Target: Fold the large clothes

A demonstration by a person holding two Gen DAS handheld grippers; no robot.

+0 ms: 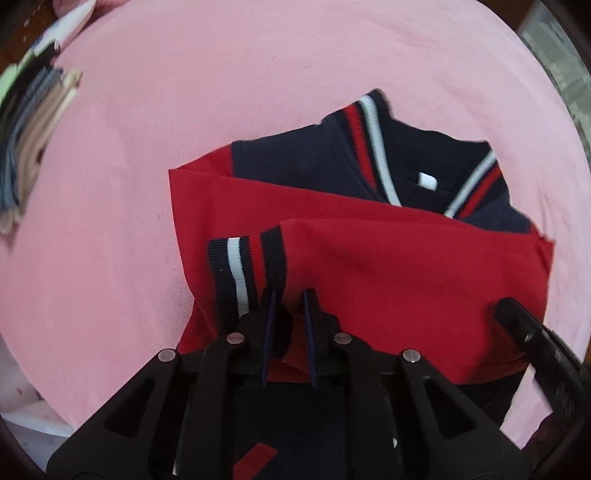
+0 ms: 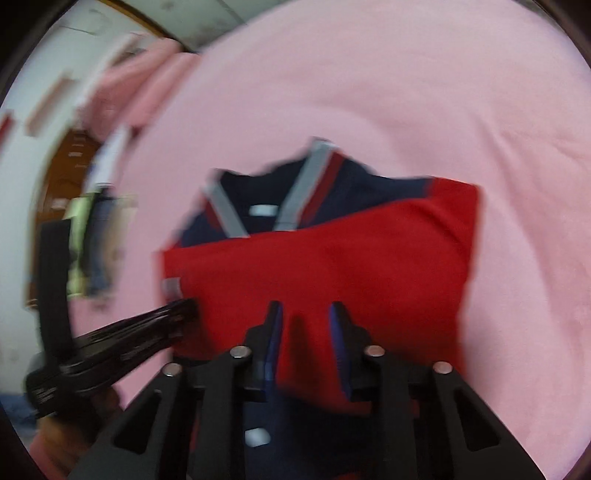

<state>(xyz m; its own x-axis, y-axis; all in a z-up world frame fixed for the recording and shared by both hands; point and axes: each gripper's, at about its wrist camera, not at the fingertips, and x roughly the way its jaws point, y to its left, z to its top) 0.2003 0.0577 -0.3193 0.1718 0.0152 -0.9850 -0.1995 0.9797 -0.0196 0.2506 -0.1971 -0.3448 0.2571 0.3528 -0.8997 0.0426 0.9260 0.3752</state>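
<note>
A red and navy jacket [image 1: 388, 251] with striped collar and cuff lies partly folded on the pink cloth [image 1: 184, 110]; red sleeves are laid across its body. My left gripper [image 1: 290, 299] is shut on the near red fabric beside the striped cuff [image 1: 245, 266]. My right gripper [image 2: 304, 310] grips a fold of the jacket [image 2: 332, 258] near its front edge; this view is blurred. Each gripper shows at the edge of the other's view: the right one in the left wrist view [image 1: 524, 332], the left one in the right wrist view [image 2: 147, 325].
A stack of folded clothes [image 1: 33, 147] lies at the far left on the pink cloth. A white object [image 1: 70, 26] sits beyond it. The pink cloth [image 2: 443, 110] spreads wide around the jacket. A wooden door and wall [image 2: 62, 166] show at left.
</note>
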